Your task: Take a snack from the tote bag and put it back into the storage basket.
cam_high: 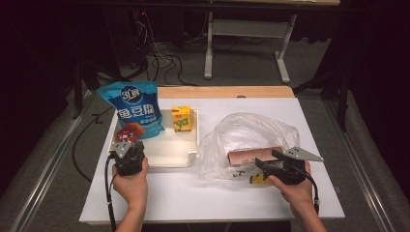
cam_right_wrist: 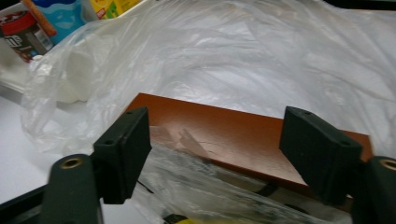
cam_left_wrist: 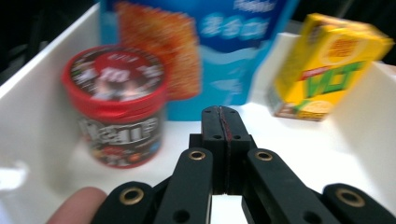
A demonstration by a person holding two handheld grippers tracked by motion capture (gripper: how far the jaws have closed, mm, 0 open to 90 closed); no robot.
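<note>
Hands come in from the bottom of the high view: the left gripper (cam_high: 126, 146) sits at the near edge of the shallow white plastic tray (cam_high: 191, 152), which holds a blue snack pouch (cam_high: 131, 108), a yellow drink carton (cam_high: 181, 118) and a red-lidded cup (cam_high: 126, 133). The right gripper (cam_high: 263, 166) points at the flat reddish-brown box (cam_high: 252, 155) inside the crumpled clear plastic bag (cam_high: 244, 133) on the white table (cam_high: 193, 193).

Left gripper view: its black jaws are pressed together with nothing between them, the red-lidded cup (cam_left_wrist: 116, 102) ahead to their left, the carton (cam_left_wrist: 327, 65) to their right, the pouch (cam_left_wrist: 210, 51) behind.

Right gripper view: the jaws stand spread, one pad on each side of the brown box (cam_right_wrist: 233, 135); the box lies between and just beyond them under bag film (cam_right_wrist: 261, 60), with neither pad pressing on it.
</note>
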